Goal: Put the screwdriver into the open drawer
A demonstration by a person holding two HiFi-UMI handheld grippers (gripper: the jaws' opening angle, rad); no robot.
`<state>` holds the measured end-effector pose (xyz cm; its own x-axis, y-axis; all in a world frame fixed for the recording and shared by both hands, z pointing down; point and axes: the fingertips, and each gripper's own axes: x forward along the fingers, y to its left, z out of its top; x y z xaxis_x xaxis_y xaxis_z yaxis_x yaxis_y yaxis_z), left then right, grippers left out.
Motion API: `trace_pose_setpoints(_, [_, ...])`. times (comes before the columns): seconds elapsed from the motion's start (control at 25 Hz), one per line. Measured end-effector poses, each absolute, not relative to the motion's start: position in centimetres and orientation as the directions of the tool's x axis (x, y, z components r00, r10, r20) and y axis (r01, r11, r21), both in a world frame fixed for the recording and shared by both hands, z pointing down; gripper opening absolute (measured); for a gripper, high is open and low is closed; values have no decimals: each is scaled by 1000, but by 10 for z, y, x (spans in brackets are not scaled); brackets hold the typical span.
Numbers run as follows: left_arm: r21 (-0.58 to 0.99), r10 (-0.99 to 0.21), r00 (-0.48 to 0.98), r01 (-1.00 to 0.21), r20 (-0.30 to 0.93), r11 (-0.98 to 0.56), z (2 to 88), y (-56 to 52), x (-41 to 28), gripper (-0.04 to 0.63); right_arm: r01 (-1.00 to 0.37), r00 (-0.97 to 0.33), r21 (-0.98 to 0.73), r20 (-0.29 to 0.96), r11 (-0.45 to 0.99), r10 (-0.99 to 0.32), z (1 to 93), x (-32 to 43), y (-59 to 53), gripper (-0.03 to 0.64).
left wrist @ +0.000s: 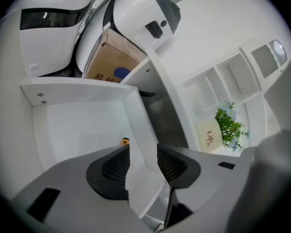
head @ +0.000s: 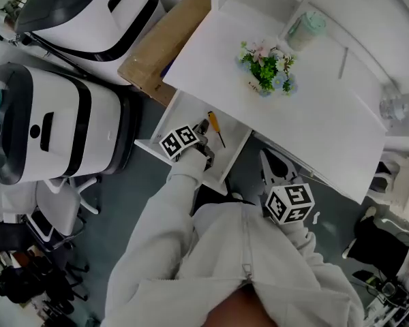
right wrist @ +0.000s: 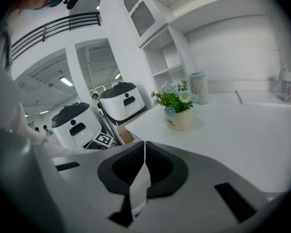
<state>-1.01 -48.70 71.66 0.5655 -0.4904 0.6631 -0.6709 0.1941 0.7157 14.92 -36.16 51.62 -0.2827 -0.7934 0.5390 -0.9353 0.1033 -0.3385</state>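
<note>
The screwdriver point(head: 216, 128) lies in the drawer point(head: 189, 112); our left claw point(left wrist: 143, 153) hangs spread above it, our right claw point(right wrist: 144, 148) pressed together.

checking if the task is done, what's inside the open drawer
A screwdriver with an orange handle lies on the drawer floor; nothing else shows. The left gripper, fingers open, hangs over the drawer and covers part of the floor, so that patch is unseen.

Bright, even indoor light; soft shadows, strong fisheye distortion, dark corners.
</note>
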Motion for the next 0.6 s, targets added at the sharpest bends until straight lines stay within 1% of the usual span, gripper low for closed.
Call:
trace_pose_setpoints(0.16, [777,-585,607,-627,538,63,652,-485,-2,177,-928,-309,-342,493,145,-813,505,149,-365,34])
trace_pose_setpoints(0.36, [785,-679,629,-606,378,-124,567,-468,0,166,-919,-346,-338,450,202,-823,495,151,-365,34])
trace_pose_setpoints(0.44, [757,-709,621,-625,335,-191,540,-459,-5,157,-914,-359,-341,433,219,-827,492,151,-365,34])
trace_pose_setpoints(0.6, [633,-756,578,-717,308,-290,500,-434,-24,128,-903,-390,-342,401,259,-829,485,146,-364,34])
